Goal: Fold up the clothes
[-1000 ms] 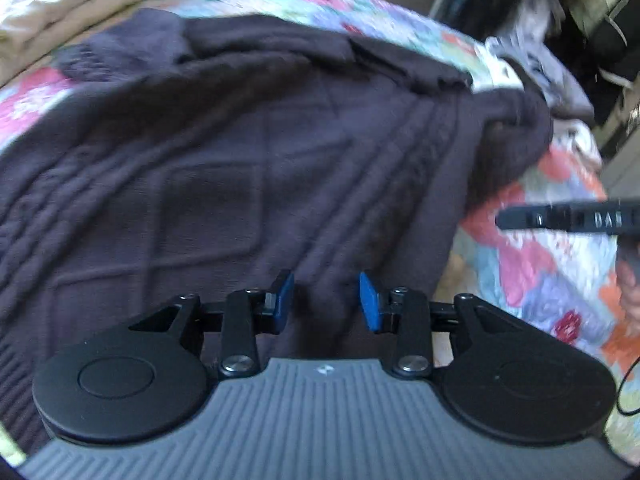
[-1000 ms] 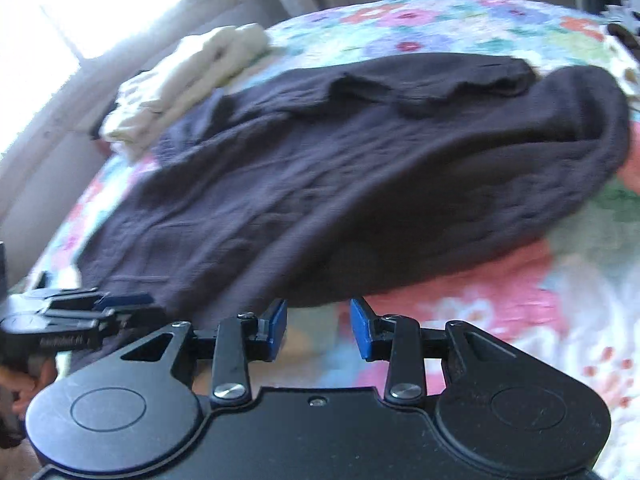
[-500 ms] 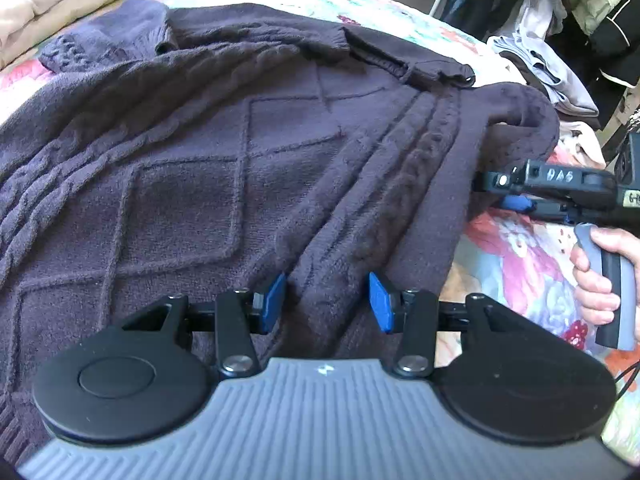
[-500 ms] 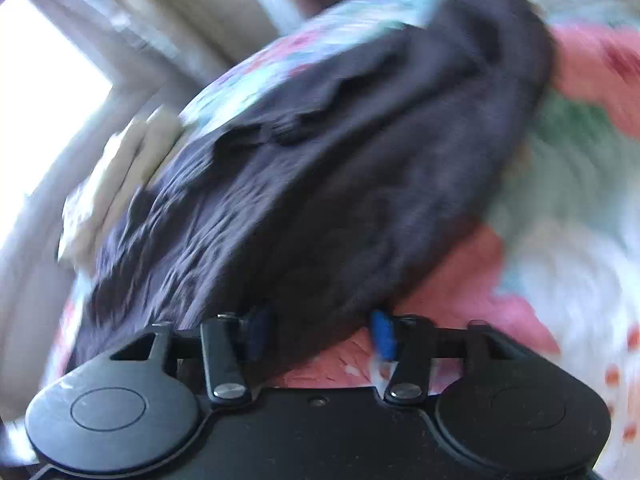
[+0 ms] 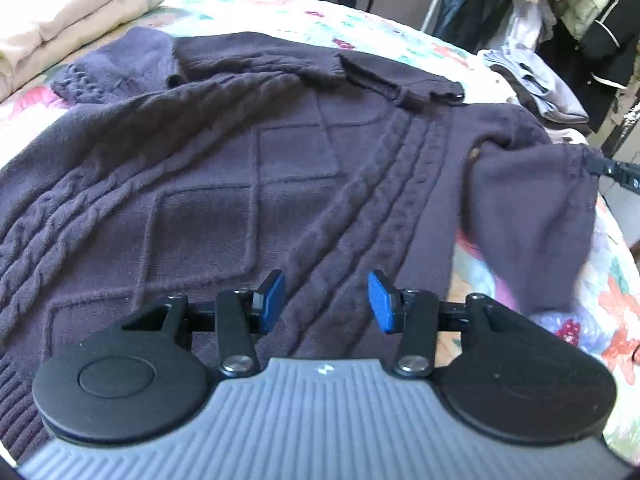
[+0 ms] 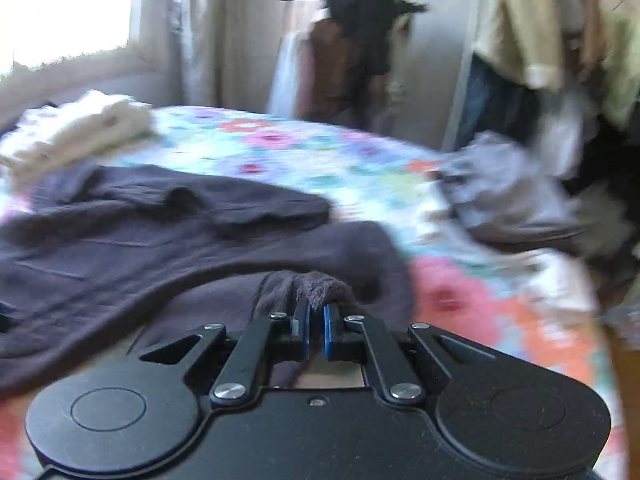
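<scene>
— Where the dark purple cable-knit sweater (image 5: 248,184) lies, is it flat on the bed?

— Mostly. It is spread over the floral patchwork quilt (image 5: 612,304), filling the view ahead of the left gripper (image 5: 326,300). Its far edge is folded over in a band, and one sleeve end lies ahead and to the left, beside the folded cream blanket (image 5: 60,16).

— What is the left gripper doing?

— It hovers over the near part of the knit with its blue pads (image 5: 272,296) partly apart; fabric shows below the gap, but nothing is pinched between them.

— And the right gripper (image 6: 316,320)?

— Its jaws are nearly together, clamped on a bunched fold of the sweater's edge that pokes out just past the fingertips. In the left wrist view that side of the garment hangs lifted off the quilt, to the right of the left gripper, with the black tip of the other tool at its upper corner.

— Anything farther out?

— A heap of grey clothes (image 6: 508,208) lies ahead and to the right of the right gripper, at the bed's edge. Beyond it, hanging garments (image 6: 352,52) blur against the wall.
</scene>
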Demonstrator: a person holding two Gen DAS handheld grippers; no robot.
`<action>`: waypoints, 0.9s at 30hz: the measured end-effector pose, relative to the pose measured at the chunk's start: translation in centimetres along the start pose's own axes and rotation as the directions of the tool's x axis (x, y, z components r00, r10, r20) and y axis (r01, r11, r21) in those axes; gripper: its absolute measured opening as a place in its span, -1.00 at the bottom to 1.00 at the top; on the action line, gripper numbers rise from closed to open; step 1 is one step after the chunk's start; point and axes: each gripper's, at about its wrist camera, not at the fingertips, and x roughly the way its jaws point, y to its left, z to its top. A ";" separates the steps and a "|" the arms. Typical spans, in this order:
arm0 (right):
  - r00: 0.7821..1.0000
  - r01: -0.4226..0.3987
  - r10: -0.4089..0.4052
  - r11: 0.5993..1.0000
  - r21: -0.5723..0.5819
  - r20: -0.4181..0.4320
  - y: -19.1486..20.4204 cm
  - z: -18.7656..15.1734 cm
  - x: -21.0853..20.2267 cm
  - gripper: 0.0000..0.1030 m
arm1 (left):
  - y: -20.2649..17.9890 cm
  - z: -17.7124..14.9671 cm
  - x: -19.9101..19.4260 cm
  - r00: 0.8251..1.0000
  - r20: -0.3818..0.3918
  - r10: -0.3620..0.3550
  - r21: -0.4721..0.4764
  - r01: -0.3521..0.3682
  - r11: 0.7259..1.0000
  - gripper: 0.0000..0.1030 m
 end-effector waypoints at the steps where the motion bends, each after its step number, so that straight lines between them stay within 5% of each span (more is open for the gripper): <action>1: 0.999 0.039 -0.039 0.999 0.007 -0.005 -0.8 0.1 0.2 -0.88 | -0.3 0.0 0.0 1.000 -0.001 -0.011 0.007 0.011 1.000 -0.12; 6: 0.986 0.127 -0.122 0.991 0.035 -0.111 -4.0 -1.2 2.9 -0.87 | -2.1 -0.1 0.6 0.998 -0.018 -0.057 0.048 0.058 0.997 -0.12; 9: 0.973 0.152 -0.119 0.975 0.162 -0.200 -6.2 -2.4 4.5 -0.76 | -2.7 0.0 1.2 0.996 -0.030 -0.089 0.012 0.090 0.996 -0.12; 11: 0.976 0.143 -0.092 0.956 0.256 -0.200 -7.1 -2.4 4.2 -0.66 | -2.8 0.2 1.9 0.993 -0.036 -0.114 -0.041 0.112 0.993 -0.12; 15: 0.983 0.133 -0.099 0.965 0.227 -0.153 -5.9 -0.4 2.1 -0.38 | -2.7 0.3 2.9 0.991 -0.045 -0.127 -0.113 0.121 0.986 -0.12; 19: 0.992 -0.036 0.054 0.988 0.149 -0.117 -2.3 0.9 0.4 0.10 | -2.1 0.2 3.1 0.994 -0.046 -0.095 -0.128 0.089 0.988 -0.12; 22: 0.966 -0.168 0.188 0.978 0.120 -0.178 0.9 0.0 2.0 0.23 | -1.2 0.3 3.1 0.992 -0.051 -0.113 -0.173 0.103 0.980 -0.12; 27: 0.937 -0.136 0.143 0.990 0.044 -0.319 4.0 -3.5 10.1 0.31 | -0.9 0.9 2.6 0.997 -0.029 -0.066 -0.133 0.061 0.989 -0.12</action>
